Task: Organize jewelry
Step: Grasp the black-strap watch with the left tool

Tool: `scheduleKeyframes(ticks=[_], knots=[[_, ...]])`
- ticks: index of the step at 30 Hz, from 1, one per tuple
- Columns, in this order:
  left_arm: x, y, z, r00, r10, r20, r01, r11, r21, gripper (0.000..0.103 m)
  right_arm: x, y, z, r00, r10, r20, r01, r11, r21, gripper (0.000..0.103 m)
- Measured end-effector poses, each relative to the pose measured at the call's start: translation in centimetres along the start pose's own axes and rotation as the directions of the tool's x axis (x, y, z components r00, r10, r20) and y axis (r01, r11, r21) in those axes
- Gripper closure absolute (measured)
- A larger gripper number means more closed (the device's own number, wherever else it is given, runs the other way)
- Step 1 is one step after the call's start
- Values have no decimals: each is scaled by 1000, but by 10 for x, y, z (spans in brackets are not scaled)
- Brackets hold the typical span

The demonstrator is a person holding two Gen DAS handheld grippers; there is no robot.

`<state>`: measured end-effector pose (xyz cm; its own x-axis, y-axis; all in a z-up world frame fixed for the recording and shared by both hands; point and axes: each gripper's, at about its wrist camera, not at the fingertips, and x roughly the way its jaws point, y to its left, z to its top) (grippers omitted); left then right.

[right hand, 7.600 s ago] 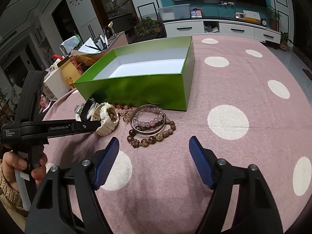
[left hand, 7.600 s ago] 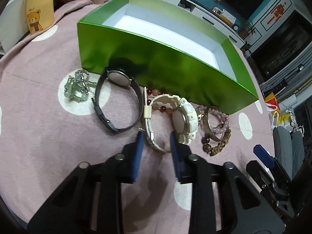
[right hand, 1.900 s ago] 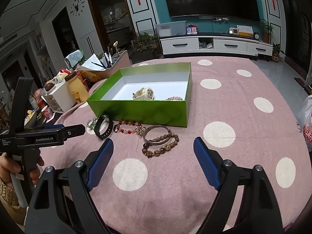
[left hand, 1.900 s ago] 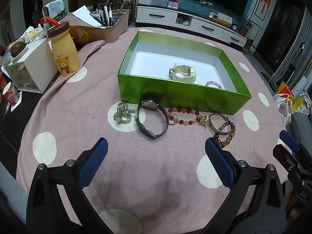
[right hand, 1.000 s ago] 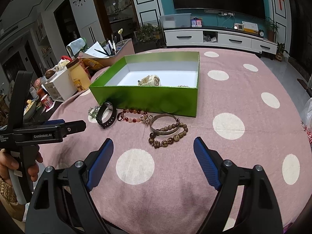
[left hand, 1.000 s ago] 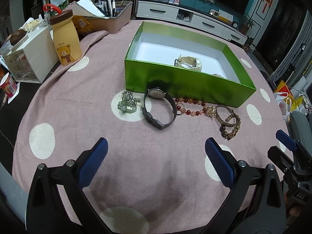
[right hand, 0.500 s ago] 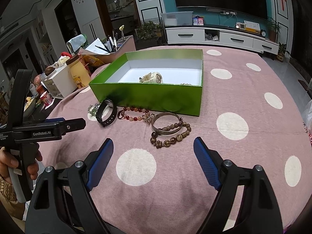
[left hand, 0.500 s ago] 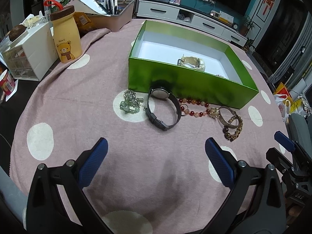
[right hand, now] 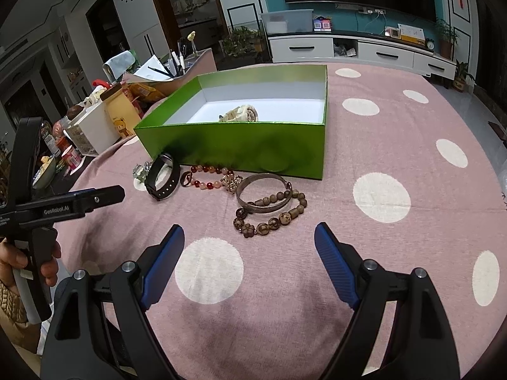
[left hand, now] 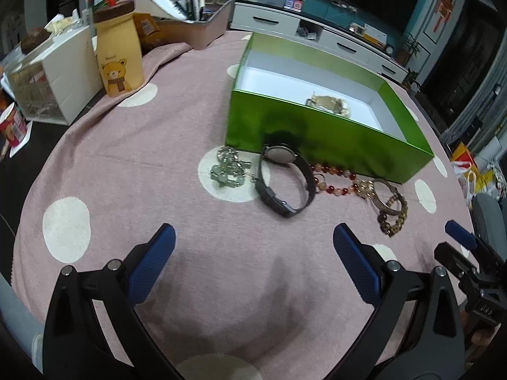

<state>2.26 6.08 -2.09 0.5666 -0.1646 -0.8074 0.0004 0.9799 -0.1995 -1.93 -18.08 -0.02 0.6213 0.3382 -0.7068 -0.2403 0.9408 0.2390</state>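
A green box (left hand: 320,133) (right hand: 240,145) with a white inside holds a cream watch (left hand: 329,104) (right hand: 239,114). In front of it on the pink dotted cloth lie a green bead bracelet (left hand: 226,171), a black watch (left hand: 285,180) (right hand: 161,175), a red bead bracelet (left hand: 336,183) (right hand: 204,179), a metal bangle (right hand: 263,191) and a brown bead bracelet (right hand: 272,217) (left hand: 393,218). My left gripper (left hand: 253,259) is open and empty, short of the black watch. My right gripper (right hand: 250,259) is open and empty, just short of the brown beads.
A yellow bear bottle (left hand: 118,53), a white drawer box (left hand: 54,79) and a pen tray (left hand: 190,25) stand at the table's far left. The round table's edge (left hand: 28,190) curves close at the left. A TV cabinet (right hand: 358,50) stands behind.
Both grippers have moved forward toward the jewelry and stay open. The cream watch and a pink bracelet went into the box earlier.
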Motion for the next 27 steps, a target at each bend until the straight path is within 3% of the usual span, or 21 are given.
scheduleKeyframes(ticks=[6,8,13,17,27], knots=[[10,5,7,1000,-16,-4,16,999,-50,9,10,-6,2,1000,1,-15,0,1000,13,19],[14,6,10,1000,-26,-13,25,998,-63,21,14,-9,2,1000,1,-23,0,1000,22,19],[28,0,18,998,-49,-33,46,996,-82,34,19,-13,3,1000,0,-31,1,999,32,19],[38,-6,23,997,-61,-48,57,995,-81,53,24,-15,5,999,0,-38,1,1000,30,19],[62,-11,30,994,-22,-104,13,996,-91,71,27,-16,6,999,7,-40,-5,999,32,19]])
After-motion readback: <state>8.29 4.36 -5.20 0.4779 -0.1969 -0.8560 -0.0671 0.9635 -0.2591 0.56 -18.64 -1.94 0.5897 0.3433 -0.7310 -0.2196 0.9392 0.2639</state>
